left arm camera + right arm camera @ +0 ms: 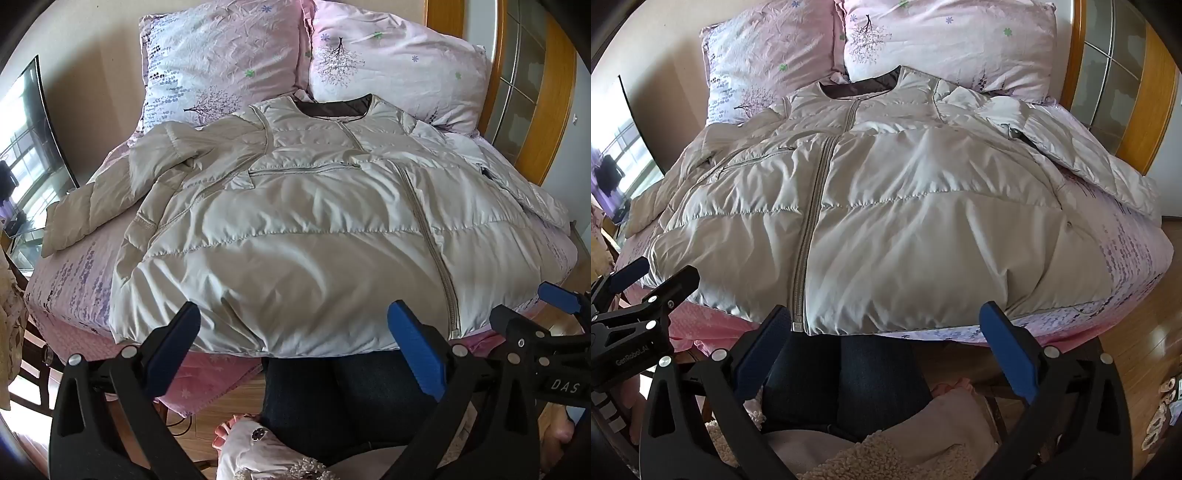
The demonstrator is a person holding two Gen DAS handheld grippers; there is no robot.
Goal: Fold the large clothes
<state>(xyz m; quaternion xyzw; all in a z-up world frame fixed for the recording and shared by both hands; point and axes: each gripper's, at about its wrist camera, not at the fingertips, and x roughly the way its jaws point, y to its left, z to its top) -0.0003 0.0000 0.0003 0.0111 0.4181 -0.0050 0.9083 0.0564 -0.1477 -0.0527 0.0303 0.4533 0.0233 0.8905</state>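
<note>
A large cream puffer jacket point(295, 221) lies face up and zipped on the bed, collar toward the pillows, hem at the near bed edge; it also shows in the right wrist view point(905, 221). Its left sleeve point(110, 199) spreads out to the left, its right sleeve point(1089, 158) to the right. My left gripper point(293, 317) is open and empty, hovering just before the hem. My right gripper point(884, 321) is open and empty, also at the hem, near the zipper's bottom end point(798, 325). The right gripper also shows at the right edge of the left wrist view point(532, 310).
Two pink floral pillows point(229, 62) point(399, 62) stand against the headboard. The bed has a pink sheet point(1126, 266). A wooden door frame point(546, 110) is at the right, a dark screen point(33, 129) at the left. The person's jeans-clad legs point(351, 398) are below the grippers.
</note>
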